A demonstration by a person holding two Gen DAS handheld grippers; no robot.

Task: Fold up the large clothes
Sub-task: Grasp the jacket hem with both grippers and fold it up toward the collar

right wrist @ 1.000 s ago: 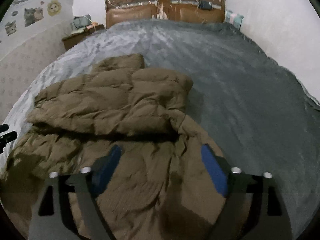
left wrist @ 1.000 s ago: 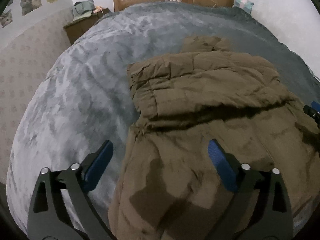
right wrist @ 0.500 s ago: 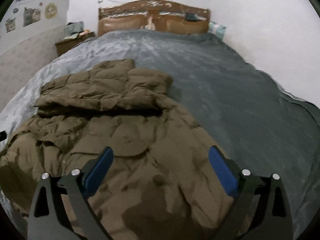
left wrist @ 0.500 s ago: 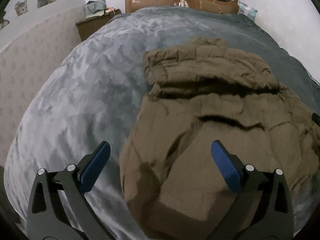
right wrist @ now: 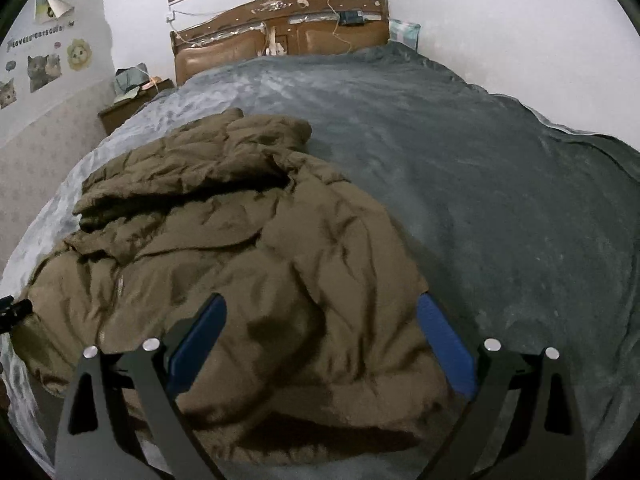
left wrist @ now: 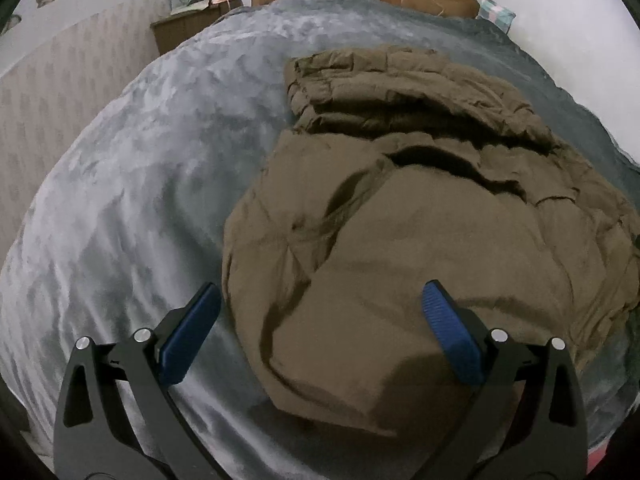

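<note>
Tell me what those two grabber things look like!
Both look alike. The left gripper has two black metal arms with cut-out holes and round silver bolts, and each finger ends in a blue ridged pad. The right gripper has the same black arms, silver bolts and blue pads. No cables, hands or sleeves show.

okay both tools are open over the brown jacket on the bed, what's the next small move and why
Probably lower both tools onto the near hem and close. The left tool and right tool hover open, holding nothing, above the brown jacket, whose far part is already folded over on the grey blanket.
</note>
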